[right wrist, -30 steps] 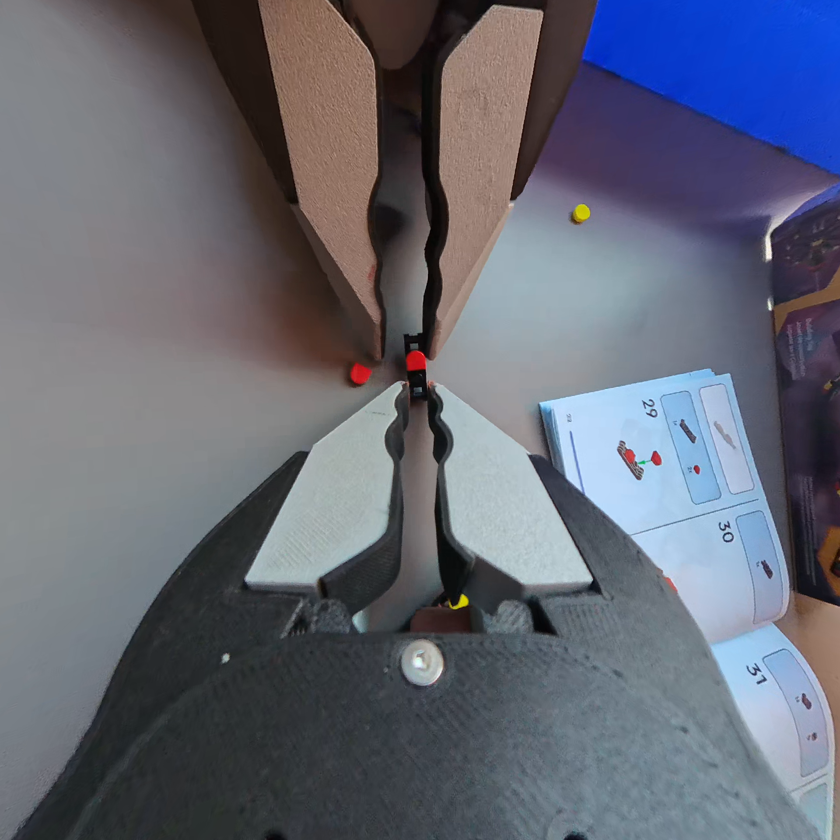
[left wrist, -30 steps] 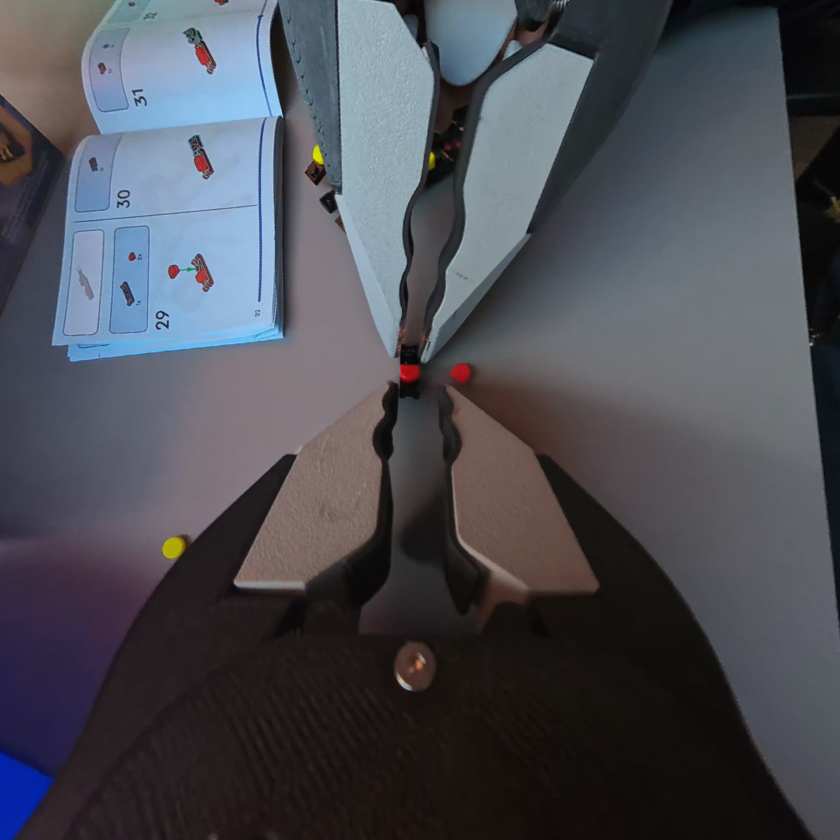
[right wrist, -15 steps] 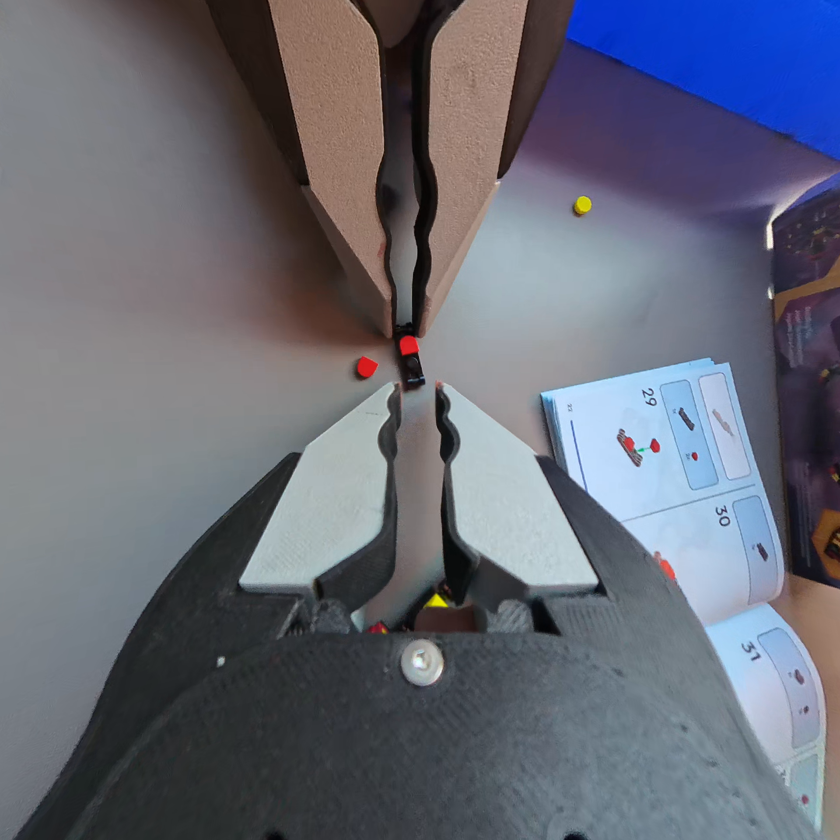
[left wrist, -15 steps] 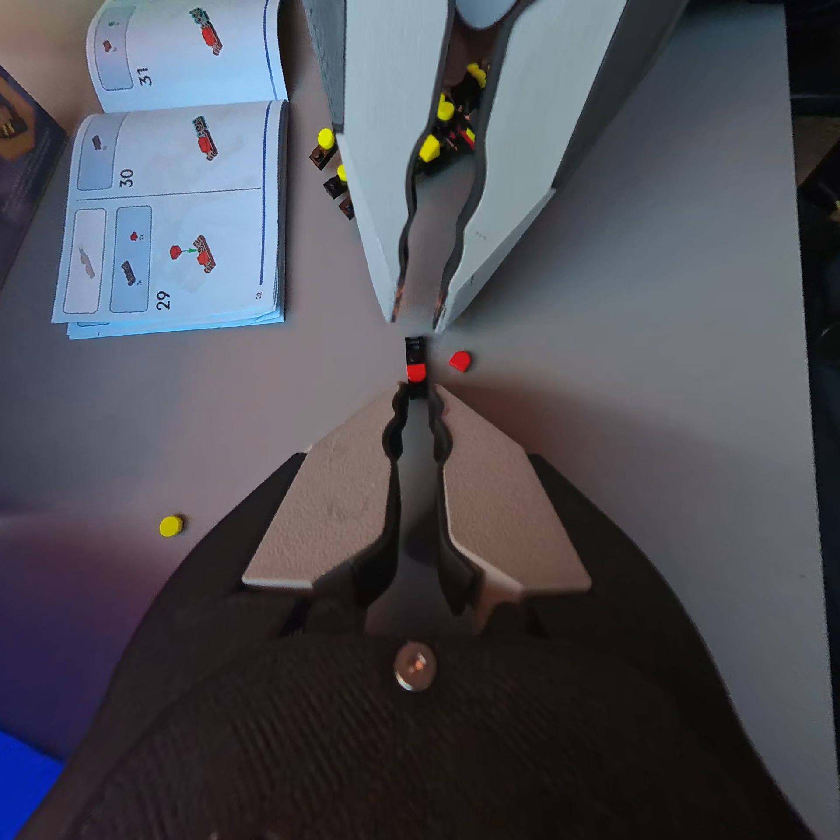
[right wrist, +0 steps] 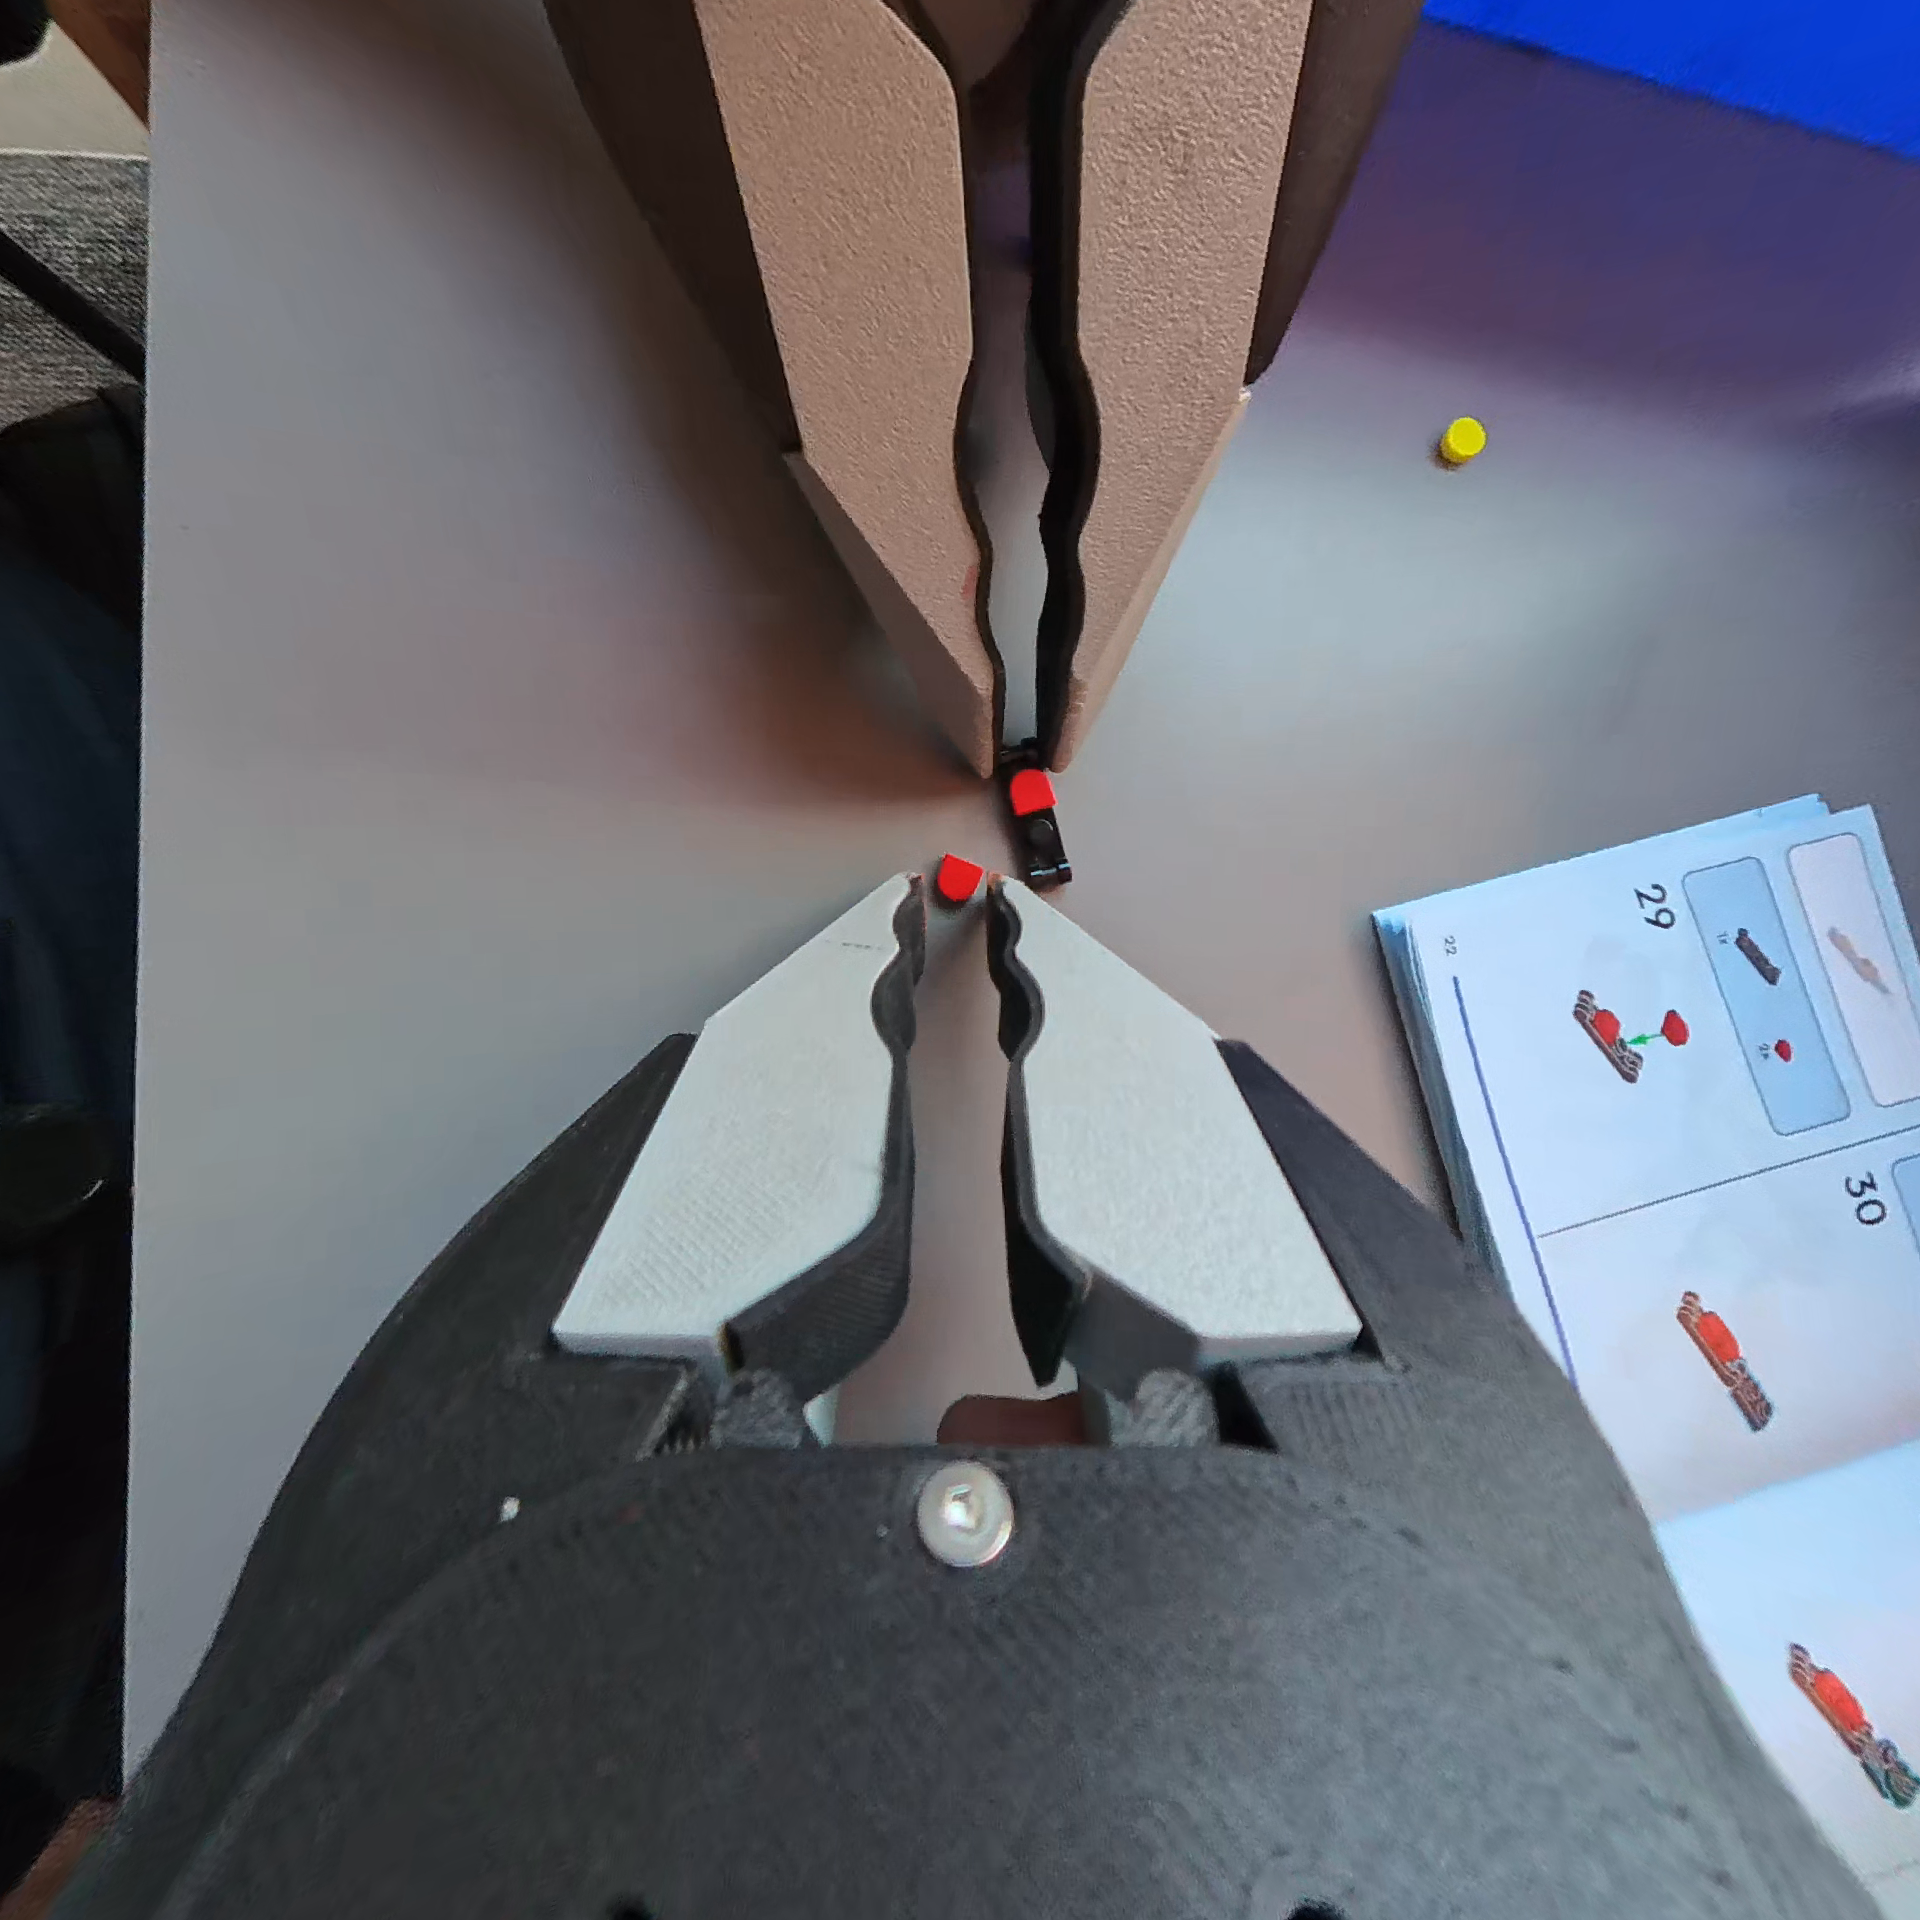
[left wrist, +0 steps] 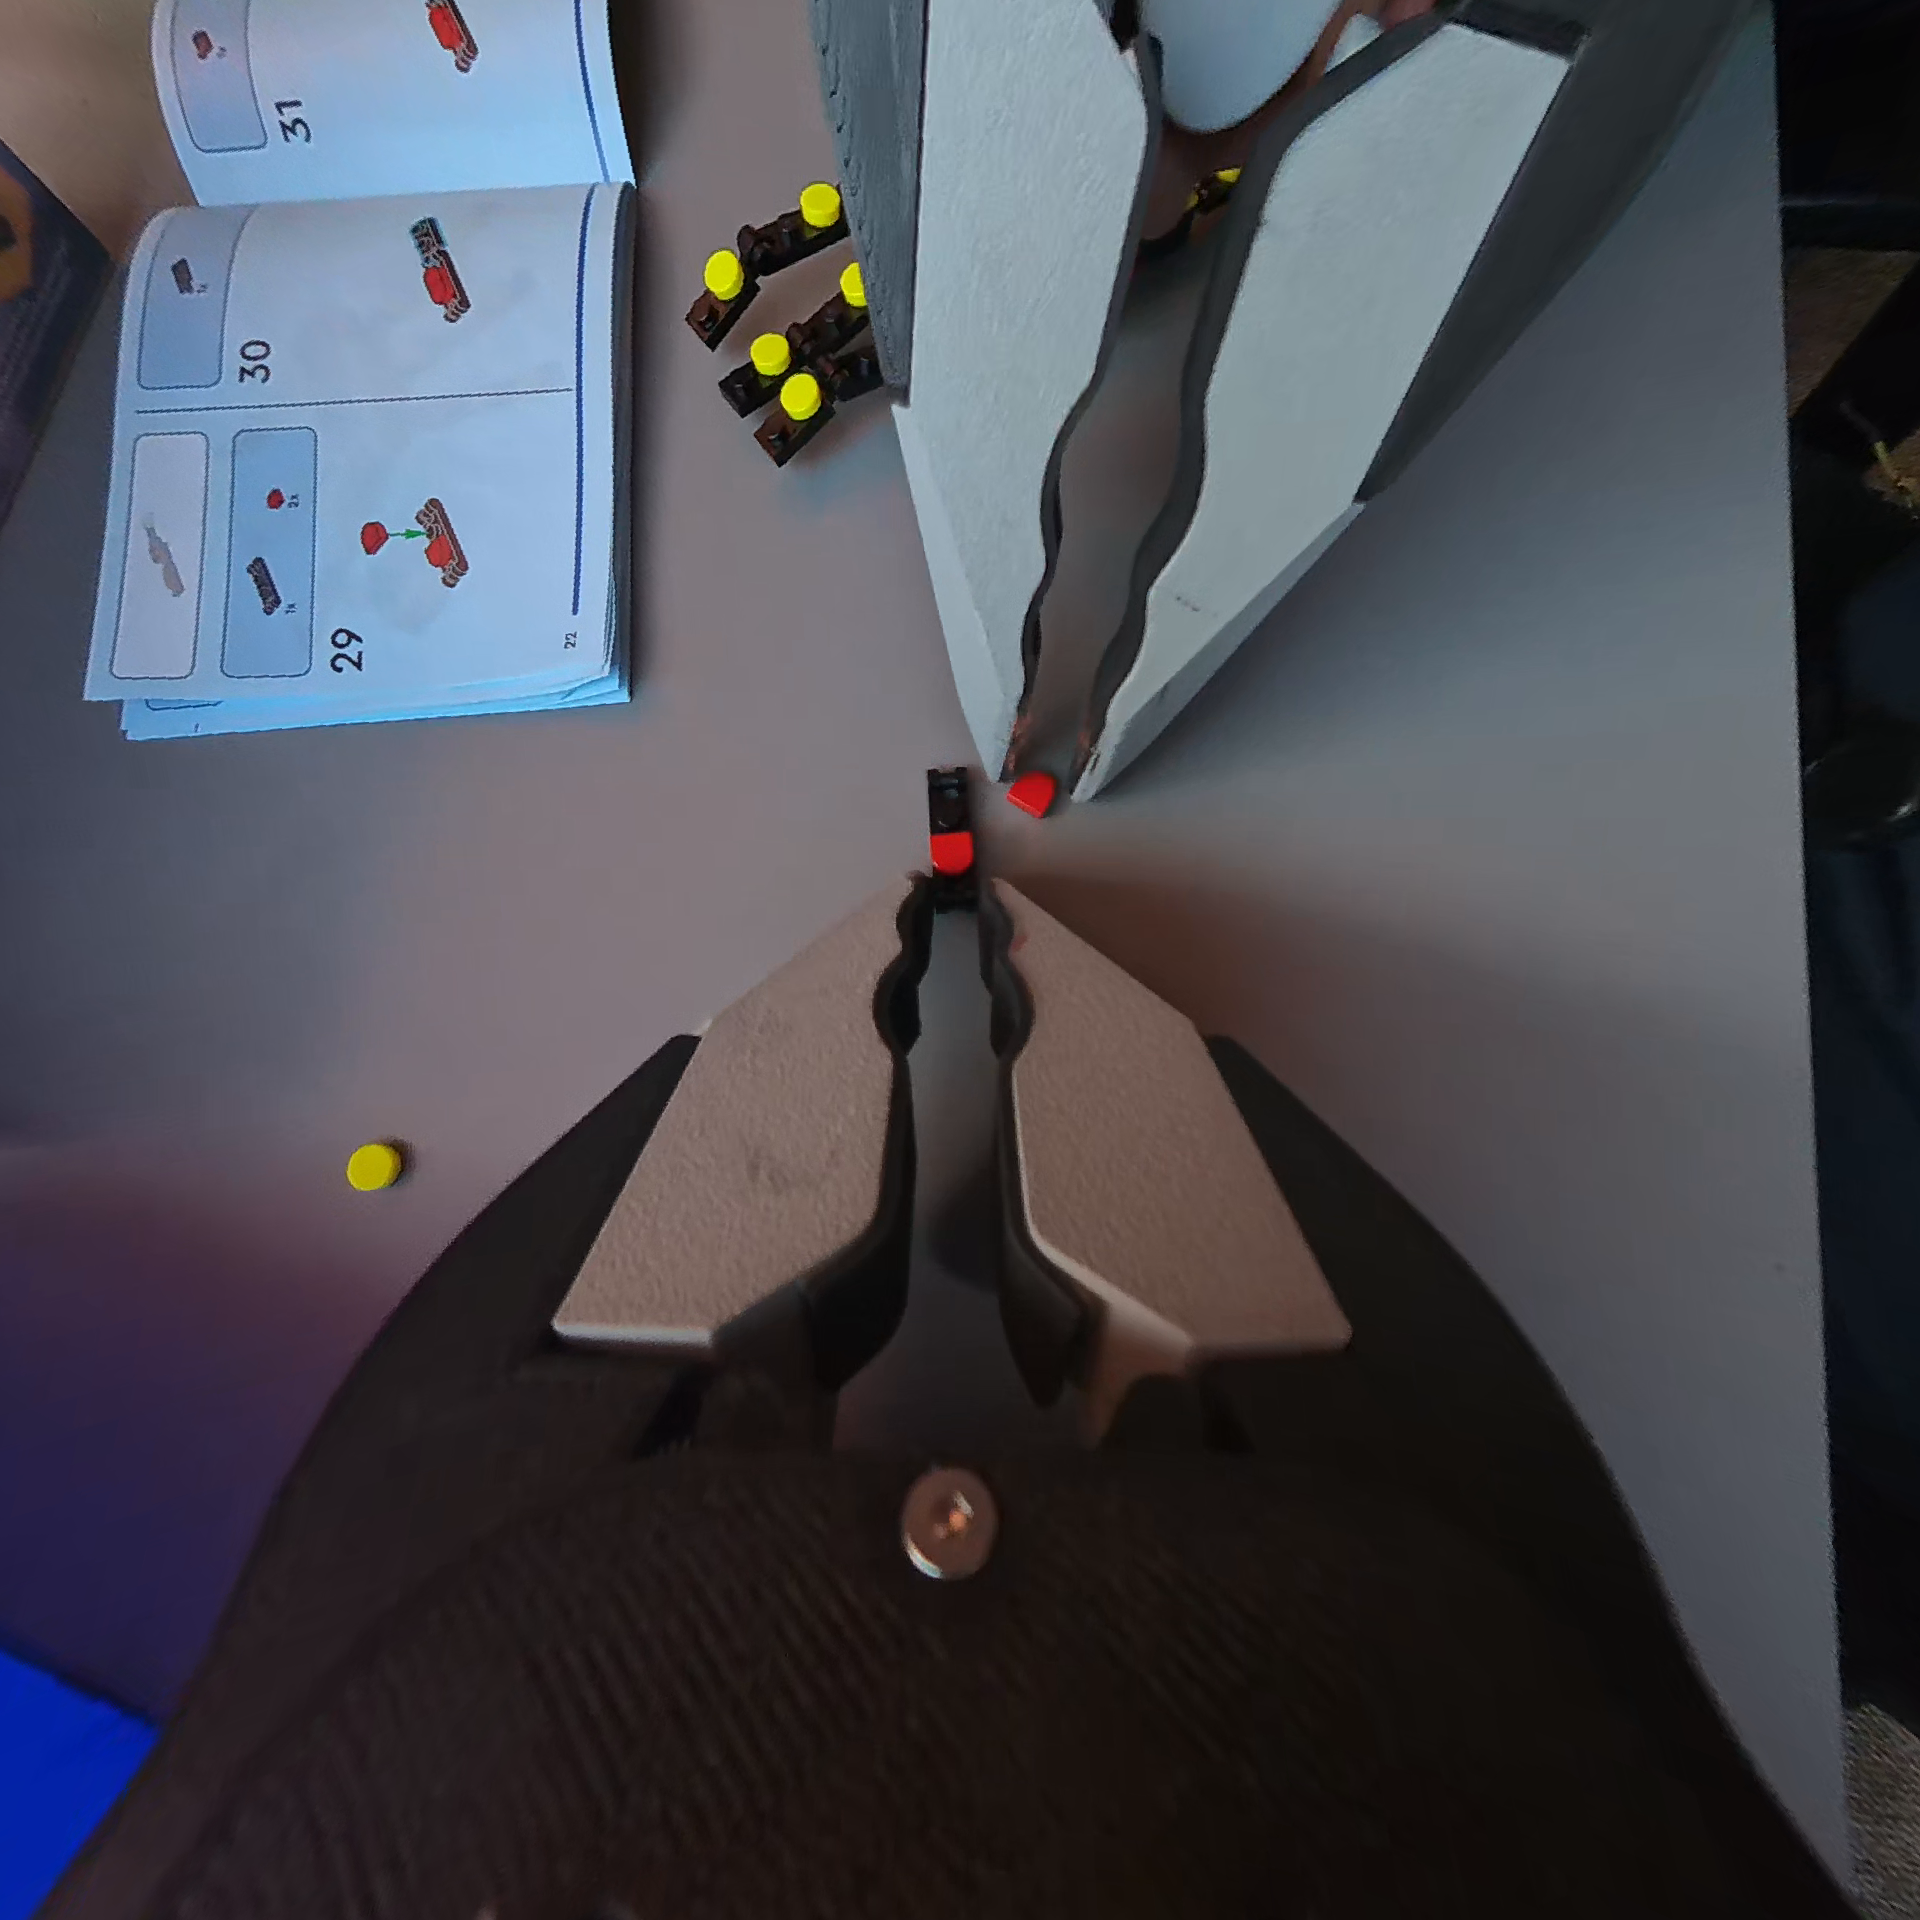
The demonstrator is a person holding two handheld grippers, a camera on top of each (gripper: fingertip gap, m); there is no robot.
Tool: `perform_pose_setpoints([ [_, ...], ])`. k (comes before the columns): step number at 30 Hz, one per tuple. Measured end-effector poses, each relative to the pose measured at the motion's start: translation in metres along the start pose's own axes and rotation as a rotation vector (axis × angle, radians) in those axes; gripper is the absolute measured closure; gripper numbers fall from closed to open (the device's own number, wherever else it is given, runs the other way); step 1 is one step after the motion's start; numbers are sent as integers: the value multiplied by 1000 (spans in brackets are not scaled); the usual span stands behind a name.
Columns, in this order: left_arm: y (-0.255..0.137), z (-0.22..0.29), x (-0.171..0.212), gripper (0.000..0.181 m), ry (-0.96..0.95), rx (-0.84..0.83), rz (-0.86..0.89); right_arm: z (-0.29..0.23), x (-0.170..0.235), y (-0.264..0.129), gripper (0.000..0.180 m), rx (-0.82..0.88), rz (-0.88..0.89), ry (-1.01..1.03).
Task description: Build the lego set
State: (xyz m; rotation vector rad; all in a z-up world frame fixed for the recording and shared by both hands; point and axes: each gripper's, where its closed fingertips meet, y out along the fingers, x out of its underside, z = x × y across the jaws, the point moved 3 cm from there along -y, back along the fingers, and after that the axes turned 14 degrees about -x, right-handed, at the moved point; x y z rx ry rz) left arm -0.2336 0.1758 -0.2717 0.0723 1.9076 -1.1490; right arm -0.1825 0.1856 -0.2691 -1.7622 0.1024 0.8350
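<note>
Pickup of the loose red piece, plate held steady

We pinch the black plate point(left wrist: 948, 831) in our left hand-held gripper point(left wrist: 948, 902) at frame centre, its long axis pointing away up-frame; beyond, our right hand-held gripper point(right wrist: 954, 885), spread, should straddle the red piece point(right wrist: 957, 876) squarely on the tabletop point(left wrist: 1455, 935) before closing.

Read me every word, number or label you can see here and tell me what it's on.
I won't read writing out, only where it stands.
Open instruction booklet: large step numbers beside the picture panels.
Same booklet: a tiny page number and tiny counts in the parts boxes.
Dark box at the left wrist view's edge: print too blurred to read.
Black plate, loose red piece, yellow stud: no markings visible.
</note>
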Motion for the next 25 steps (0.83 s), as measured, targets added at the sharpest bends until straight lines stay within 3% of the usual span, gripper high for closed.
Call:
perform_pose_setpoints([
  [14, 1, -1, -1, 163, -14, -2, 3, -2, 1, 1, 173, -11, -7, -71],
  [25, 4, 5, -5, 175, -13, 43, 18, 0, -3, -6, 175, -16, 43, -77],
])
